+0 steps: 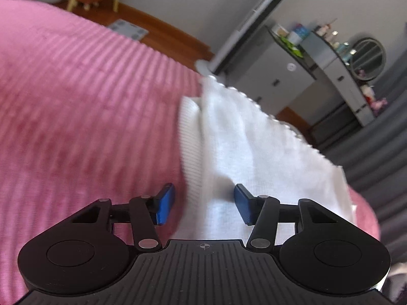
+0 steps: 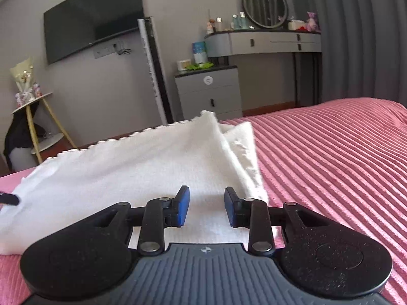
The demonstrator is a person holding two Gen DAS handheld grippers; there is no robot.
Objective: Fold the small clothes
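Observation:
A small white garment [image 1: 241, 147] with a scalloped edge lies partly folded on the pink ribbed bedspread [image 1: 76, 101]. My left gripper [image 1: 204, 203] is open, its blue pads straddling the garment's ribbed near edge, holding nothing. In the right wrist view the same white garment [image 2: 152, 162] lies in front, with a folded layer on its right side. My right gripper [image 2: 206, 207] is open just above the garment's near edge, empty. A dark tip of the other gripper [image 2: 9, 198] shows at the far left.
The pink bedspread [image 2: 330, 165] stretches wide to the right. Beyond the bed stand a grey nightstand [image 2: 208, 94], a vanity desk with round mirror [image 2: 264, 5], a wall TV [image 2: 91, 25], grey curtains [image 2: 361, 38] and a small side table [image 2: 33, 106].

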